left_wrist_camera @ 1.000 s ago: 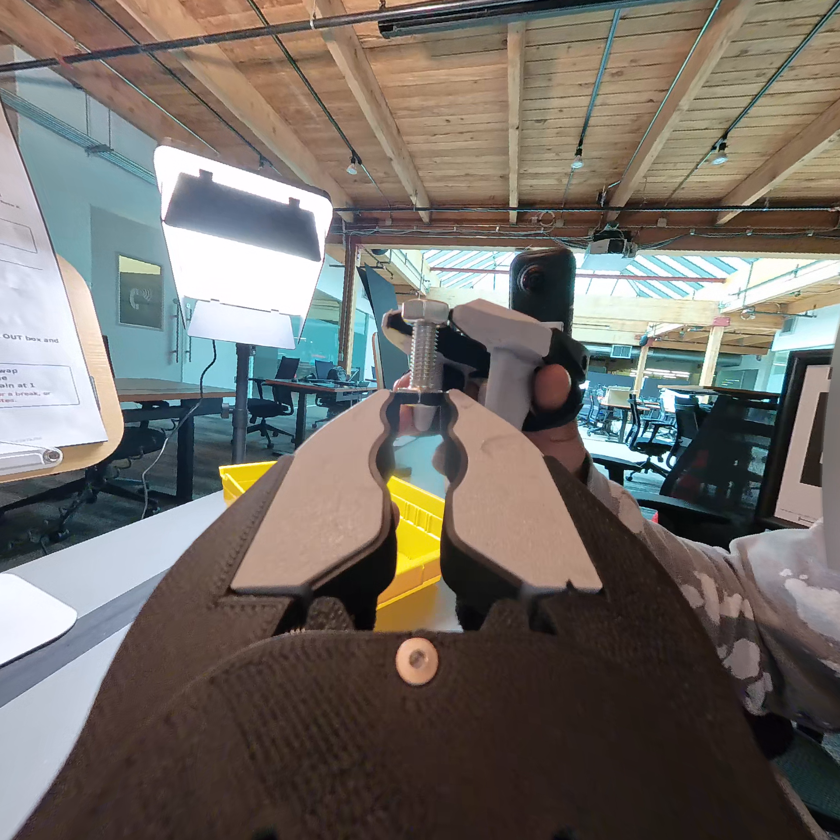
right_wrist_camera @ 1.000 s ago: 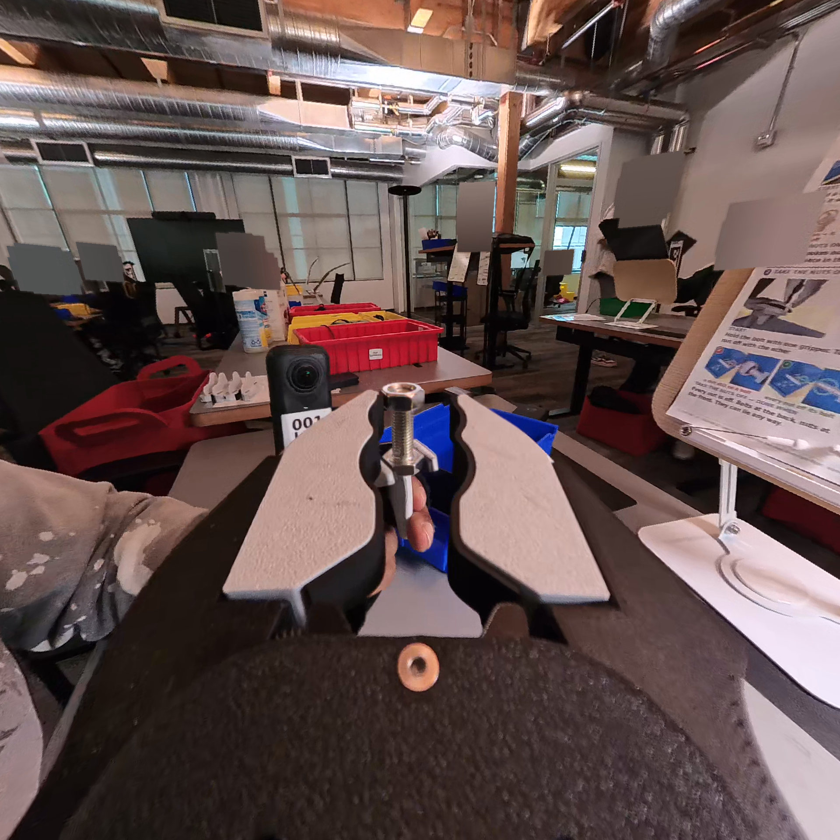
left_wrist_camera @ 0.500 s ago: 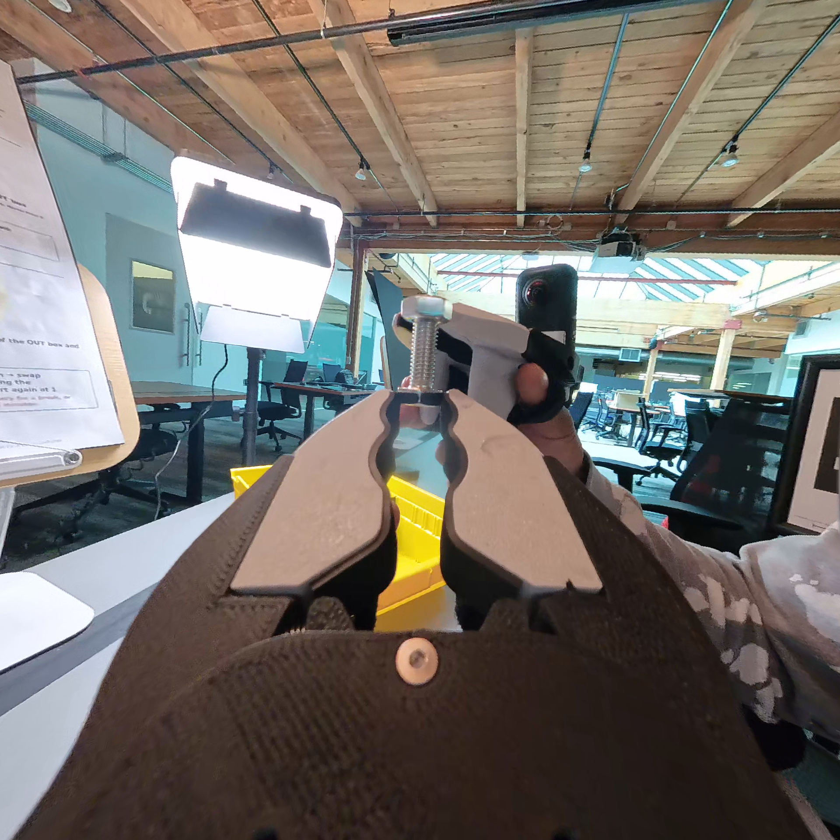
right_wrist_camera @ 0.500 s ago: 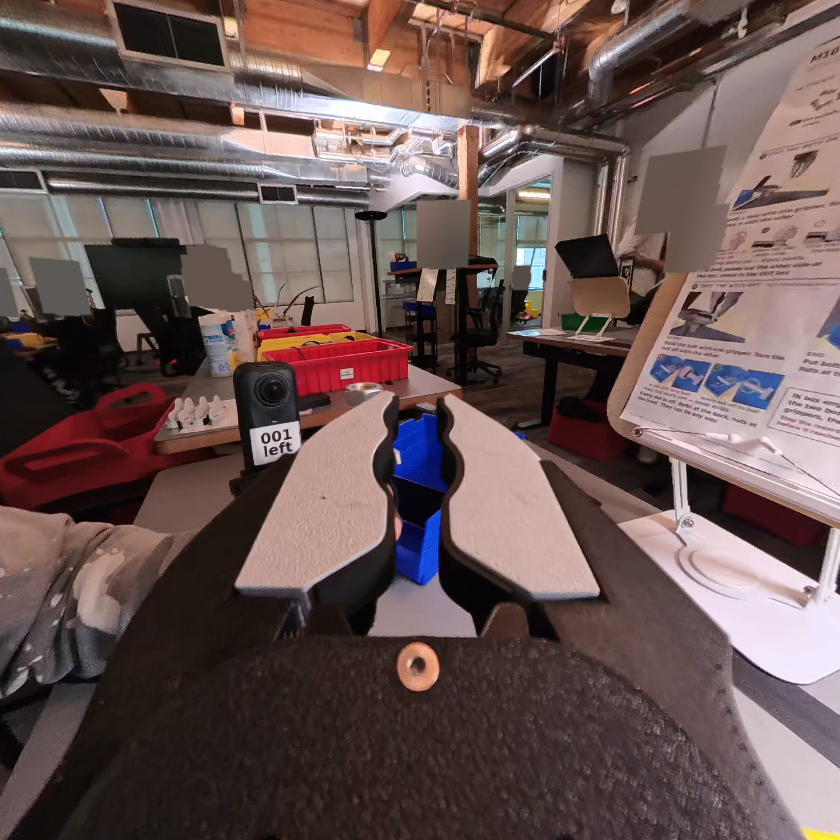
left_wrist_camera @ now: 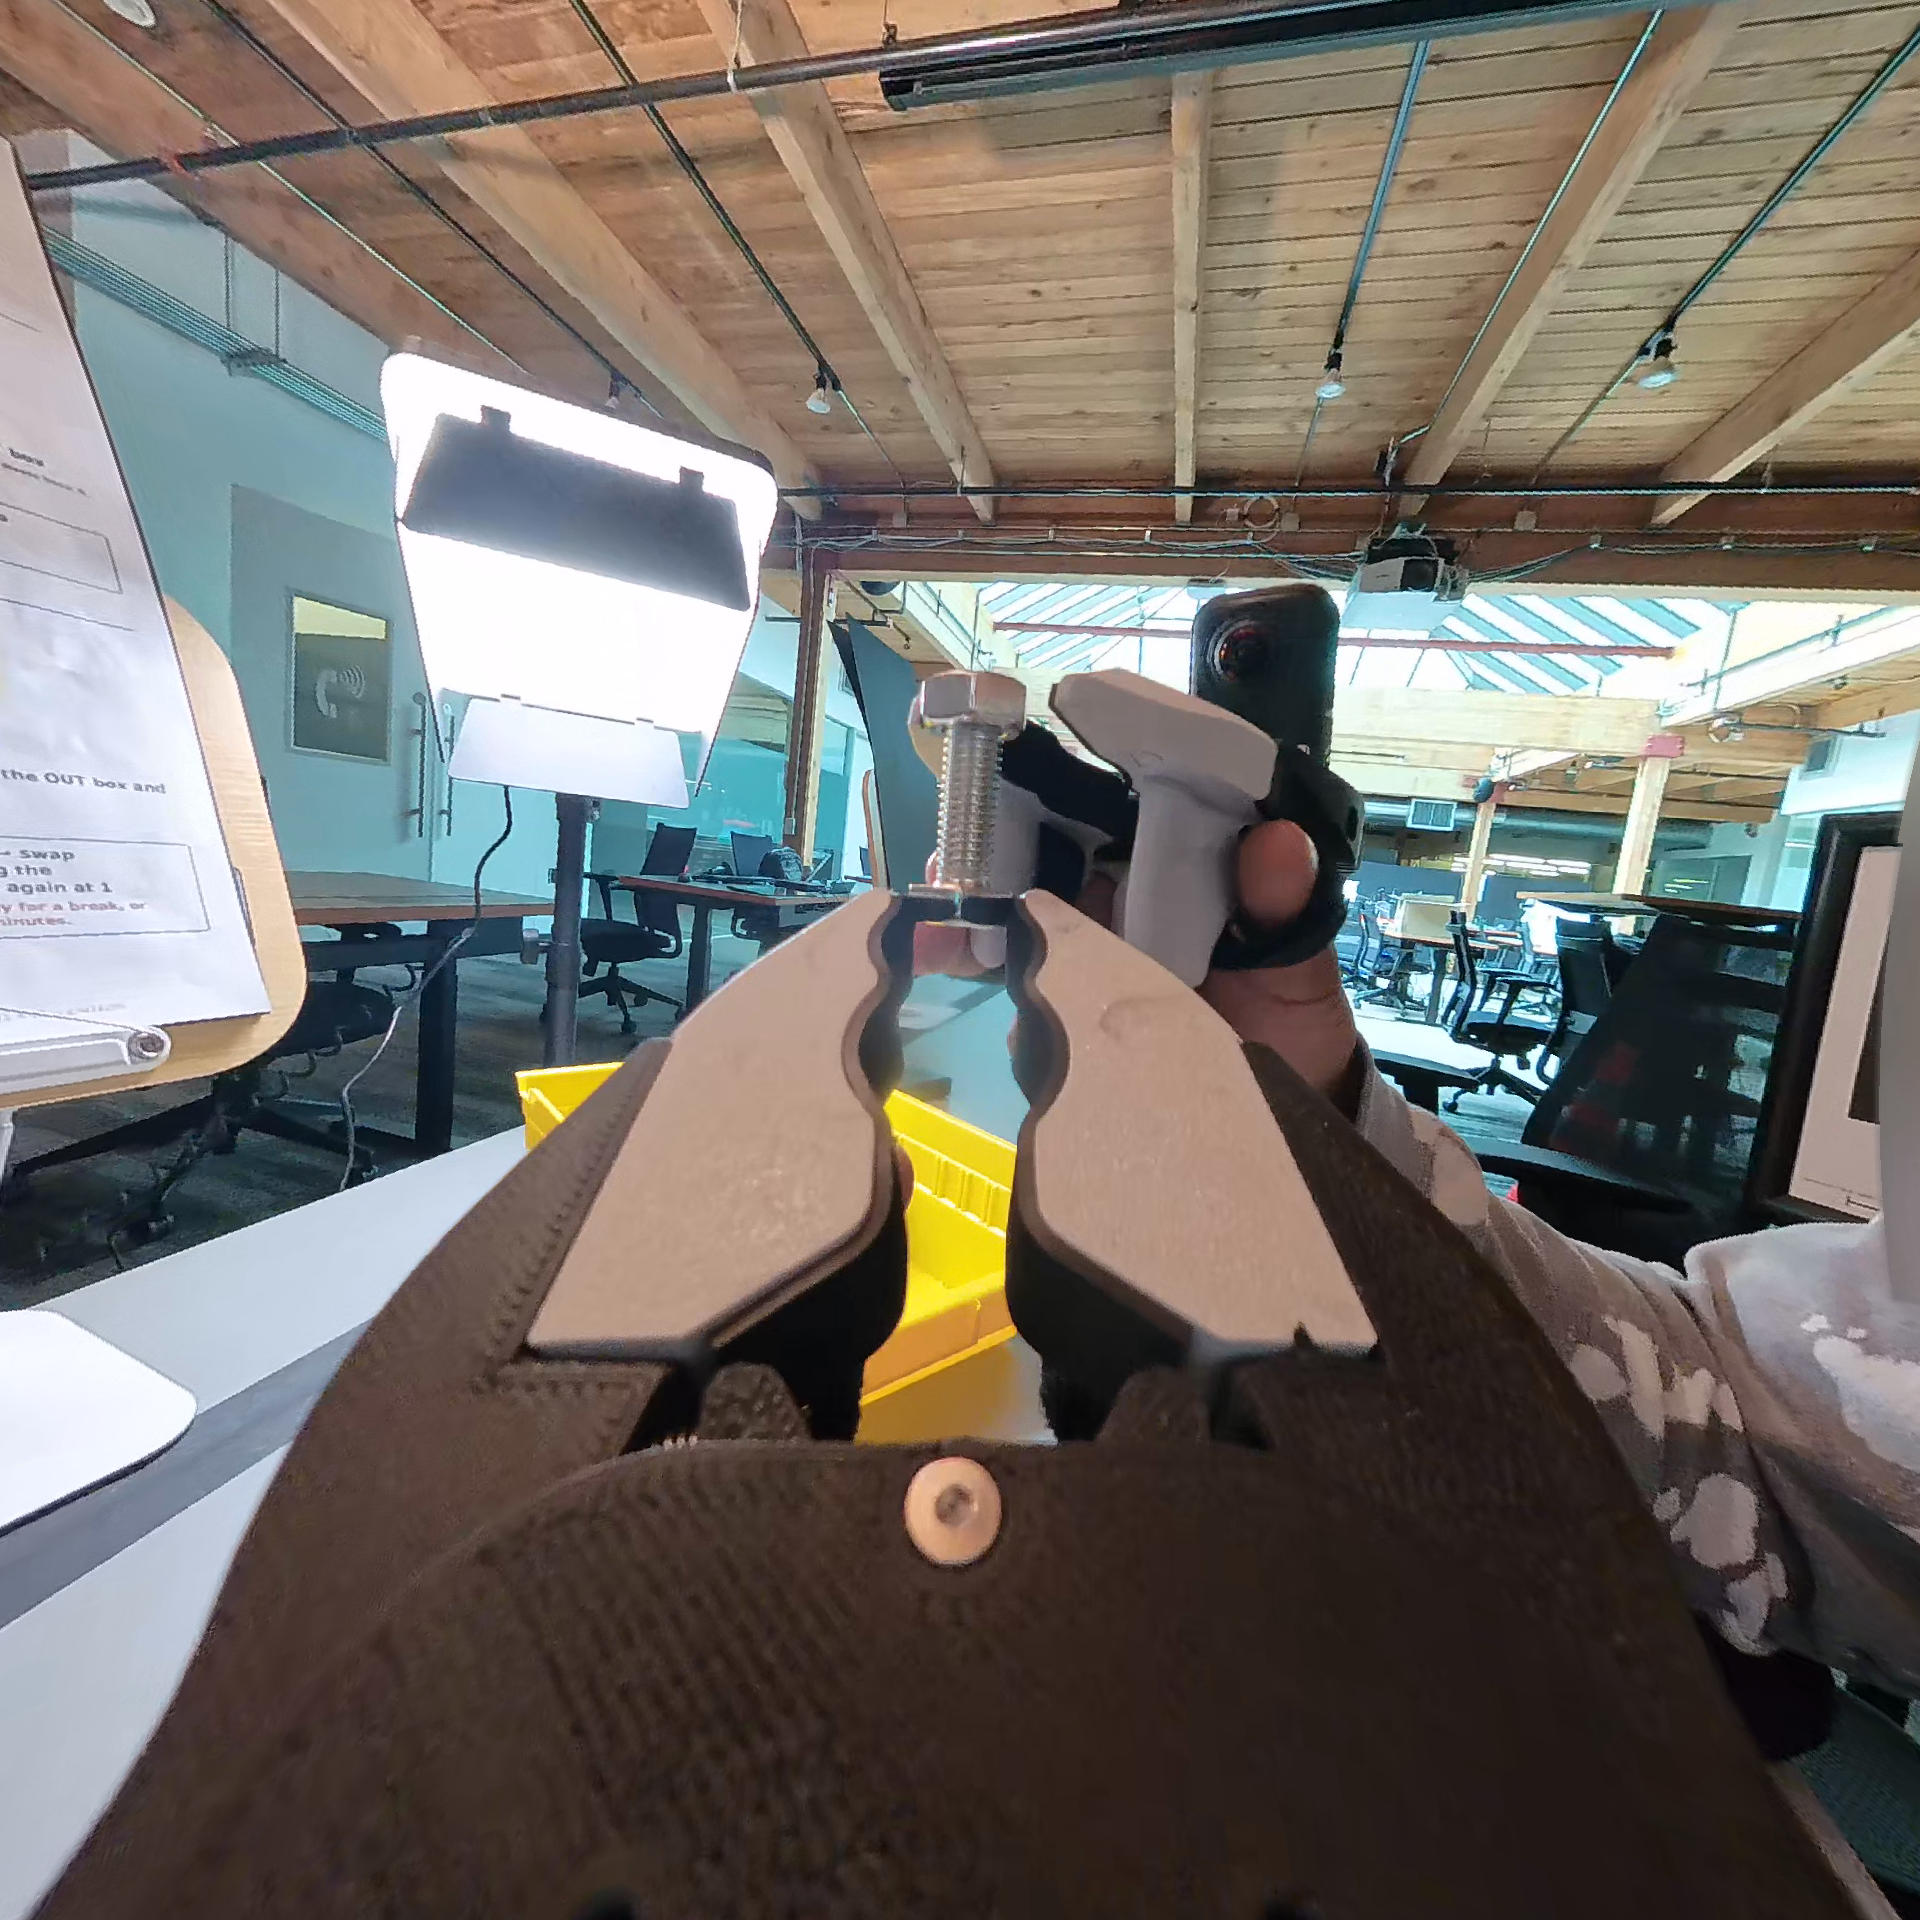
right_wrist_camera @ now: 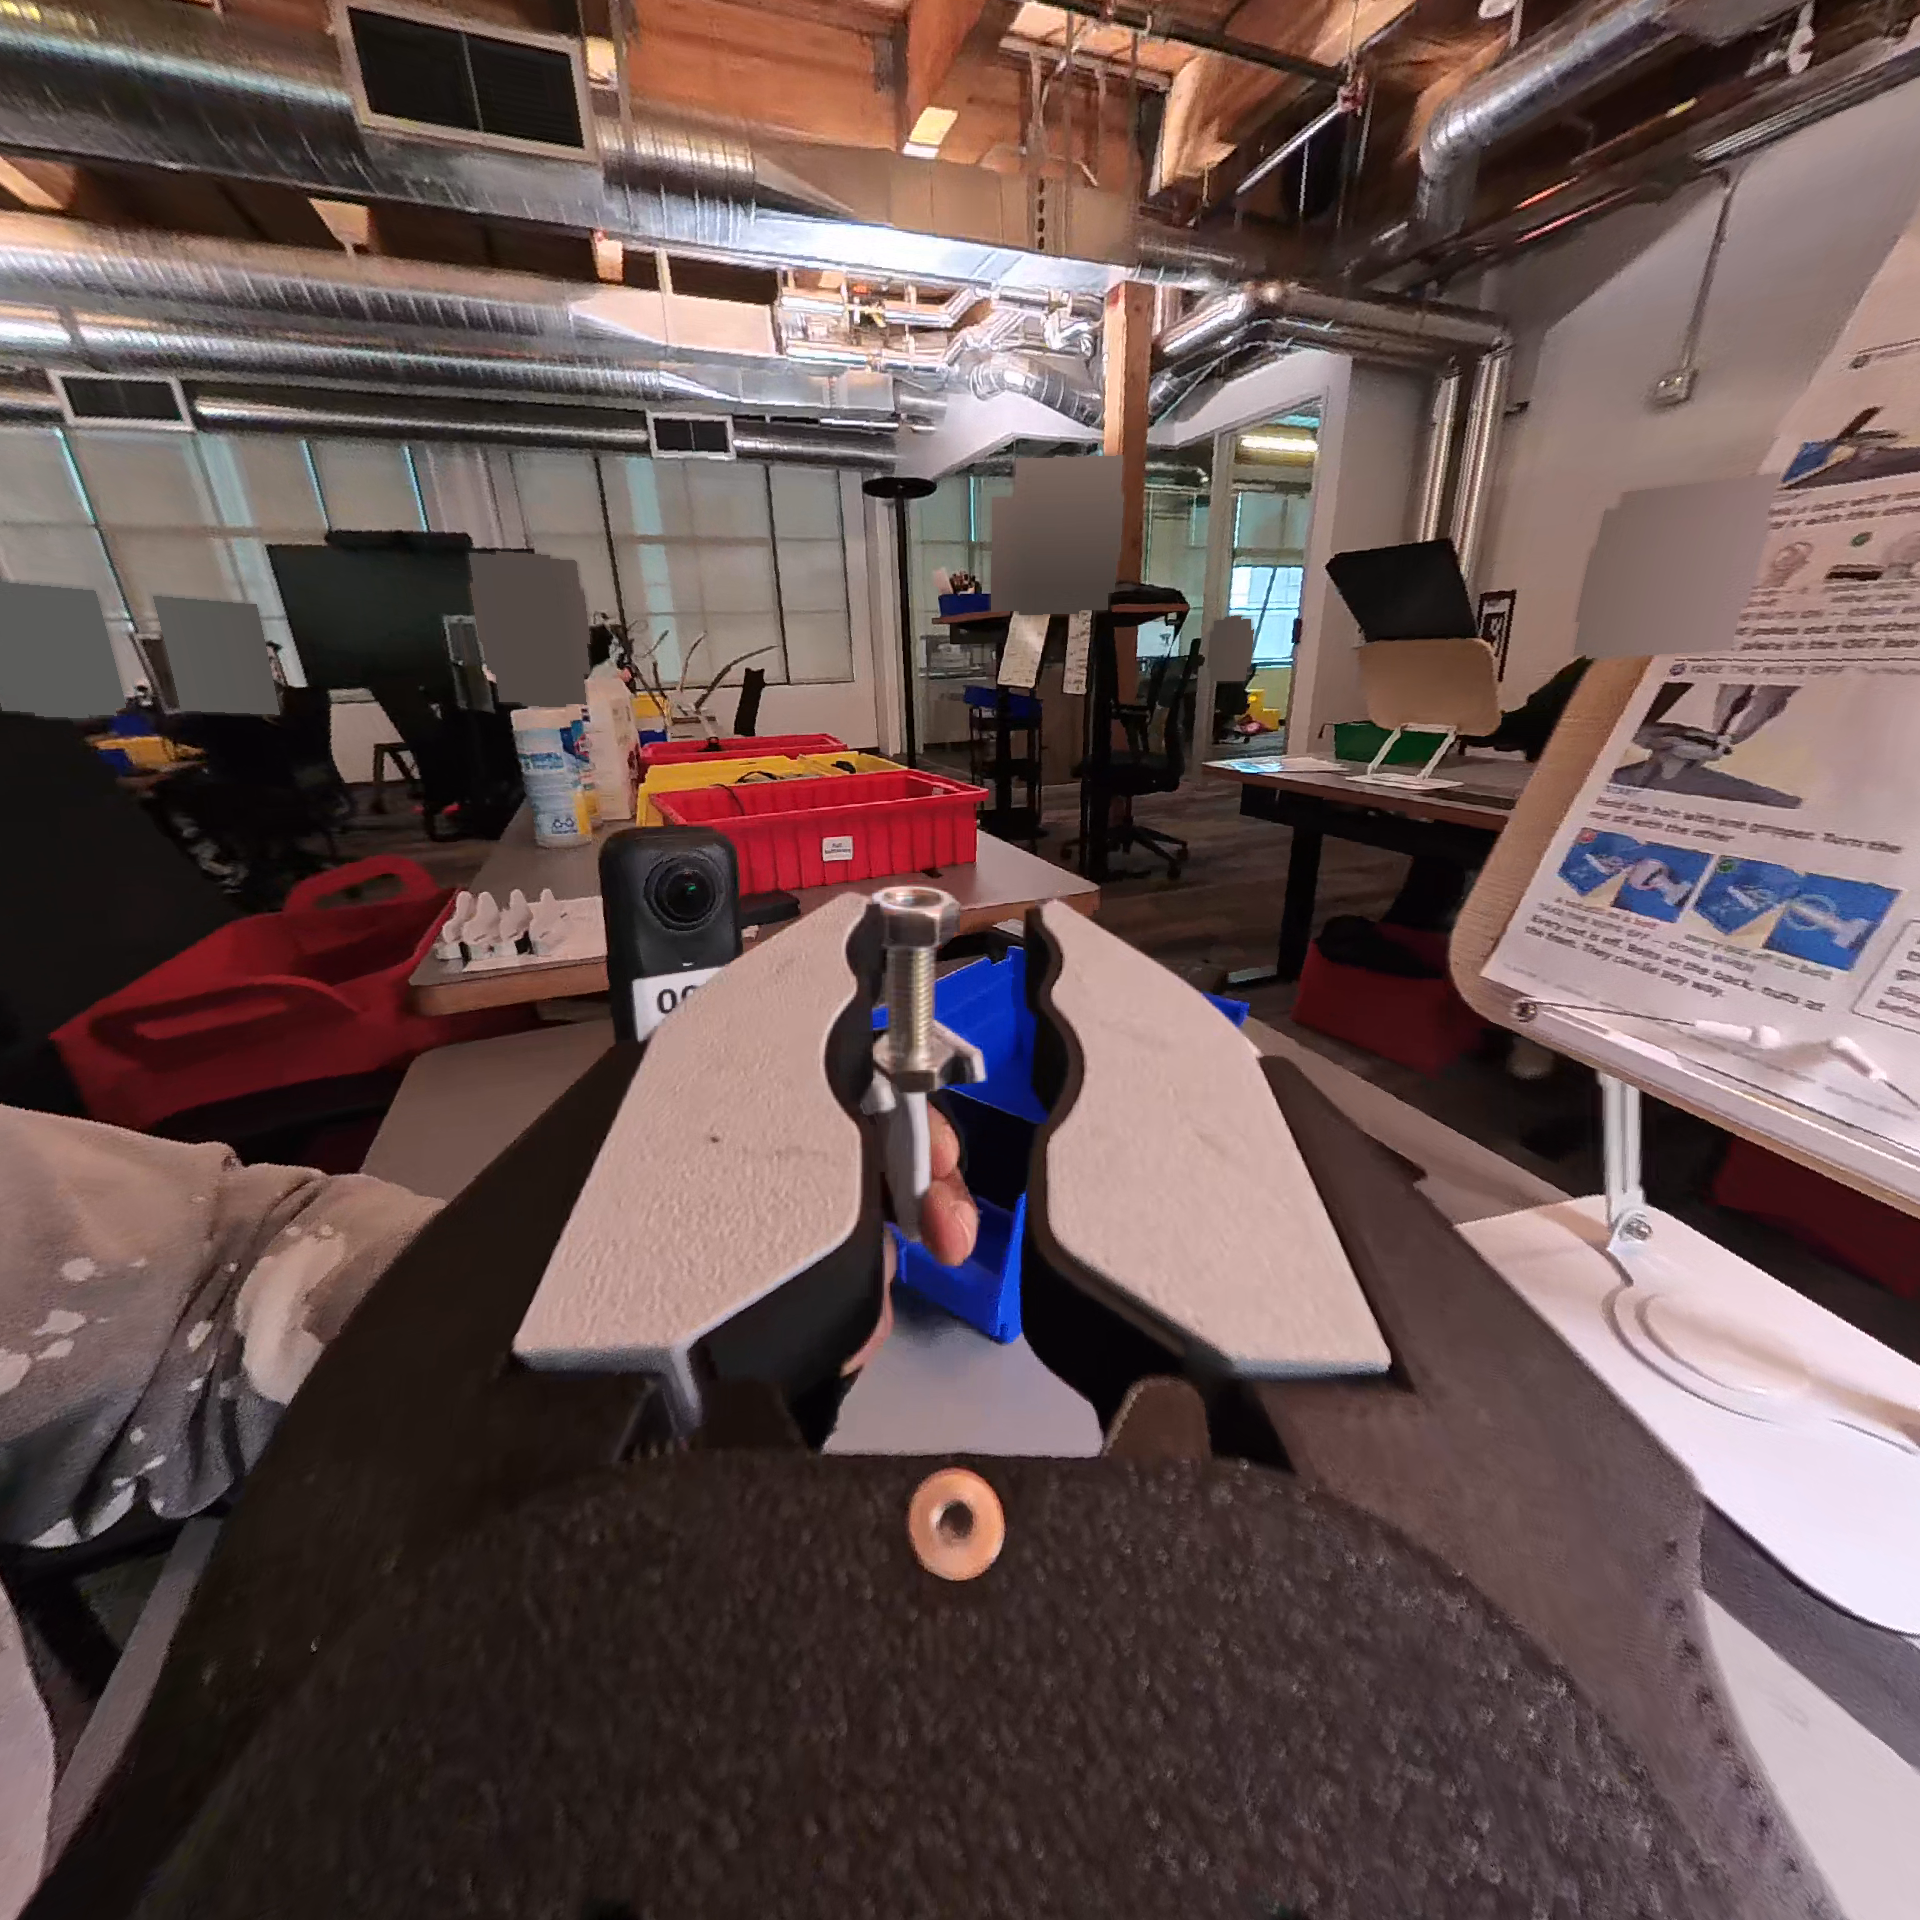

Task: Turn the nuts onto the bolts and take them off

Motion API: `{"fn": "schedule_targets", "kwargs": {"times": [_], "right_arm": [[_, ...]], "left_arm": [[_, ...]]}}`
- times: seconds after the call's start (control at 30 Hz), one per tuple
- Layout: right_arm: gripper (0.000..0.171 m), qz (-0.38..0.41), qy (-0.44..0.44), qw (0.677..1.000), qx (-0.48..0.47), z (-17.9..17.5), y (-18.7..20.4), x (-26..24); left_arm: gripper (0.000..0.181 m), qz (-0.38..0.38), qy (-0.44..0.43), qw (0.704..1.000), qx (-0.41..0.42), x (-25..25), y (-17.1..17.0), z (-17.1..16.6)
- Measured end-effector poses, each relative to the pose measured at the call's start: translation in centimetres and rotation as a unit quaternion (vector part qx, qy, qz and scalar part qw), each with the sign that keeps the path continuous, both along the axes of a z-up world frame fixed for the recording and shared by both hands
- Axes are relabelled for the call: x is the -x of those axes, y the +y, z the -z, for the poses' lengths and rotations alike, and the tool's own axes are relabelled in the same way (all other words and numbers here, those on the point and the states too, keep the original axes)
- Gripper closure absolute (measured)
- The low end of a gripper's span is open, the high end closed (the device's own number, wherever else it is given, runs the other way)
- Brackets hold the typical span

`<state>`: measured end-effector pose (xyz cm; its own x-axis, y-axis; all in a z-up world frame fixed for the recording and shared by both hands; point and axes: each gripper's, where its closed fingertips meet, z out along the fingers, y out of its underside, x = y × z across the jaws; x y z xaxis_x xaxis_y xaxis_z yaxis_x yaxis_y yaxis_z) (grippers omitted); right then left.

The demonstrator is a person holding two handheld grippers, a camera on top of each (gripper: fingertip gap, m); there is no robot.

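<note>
Left gripper (left_wrist_camera: 961, 914): it is clamping its fingertips tight on the lower end of the bolt (left_wrist_camera: 966, 800), which is standing upright at 12 o'clock from the tips.
Grip point: the fingers are squeezing a flat hex piece; whether it is a nut or the bolt's head is hard to make out.
Right gripper (right_wrist_camera: 951, 925): its jaws are standing apart, one on each side of the top hex piece (right_wrist_camera: 914, 914); whether a finger is touching it, I cannot tell.
Top hex piece: in the right wrist view it is showing a round hollow.
Hand (left_wrist_camera: 1273, 935): it is holding the right gripper at 3 o'clock from the bolt, partly hidden behind a finger.
Yellow bin (left_wrist_camera: 956, 1174): it is lying on the table (left_wrist_camera: 208, 1299) at 6 o'clock from the bolt, mostly covered by the left fingers.
Blue bin (right_wrist_camera: 966, 1278): it is showing only through the gap, its inside hidden.
Instruction sheet (right_wrist_camera: 1745, 883): it is standing at 3 o'clock, cut off by the frame edge.
</note>
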<state>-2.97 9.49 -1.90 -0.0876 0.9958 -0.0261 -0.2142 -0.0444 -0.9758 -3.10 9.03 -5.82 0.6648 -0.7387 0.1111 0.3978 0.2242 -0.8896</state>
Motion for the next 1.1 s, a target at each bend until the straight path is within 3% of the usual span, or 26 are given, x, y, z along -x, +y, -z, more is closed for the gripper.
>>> {"fn": "schedule_targets", "kwargs": {"times": [0.1, 0.27, 0.5, 0.6, 0.8, 0.97, 1.1], "right_arm": [[0.143, -0.012, -0.014, 1.0, -0.003, 0.7, -0.8, 0.8], [0.146, 0.017, 0.006, 1.0, 0.011, -0.1, 1.2, -0.5], [0.142, 0.001, -0.014, 1.0, -0.008, 0.6, -0.4, 0.7], [0.158, 0.041, 0.006, 0.999, 0.015, 0.0, 2.0, -0.5], [0.142, 0.001, -0.009, 1.0, -0.003, 0.3, -0.3, 0.4], [0.152, 0.015, 0.0, 1.0, 0.009, 0.2, 0.7, 0.1], [0.146, 0.006, 0.004, 1.0, 0.002, -0.2, 0.4, -0.2]], "left_arm": [[0.163, 0.003, 0.006, 1.0, -0.003, -0.4, -0.1, 0.1], [0.164, 0.005, -0.014, 1.0, -0.009, 0.5, -0.3, -0.6], [0.164, 0.012, -0.009, 1.0, -0.002, -0.3, -0.2, 0.0], [0.164, 0.011, -0.016, 1.0, -0.007, 0.3, -0.3, -0.4], [0.164, 0.013, -0.011, 1.0, -0.002, -0.2, -0.1, 0.1], [0.164, 0.014, -0.014, 1.0, -0.007, 0.0, -0.3, -0.3], [0.164, 0.011, -0.013, 1.0, -0.005, 0.2, -0.2, -0.2]]}}
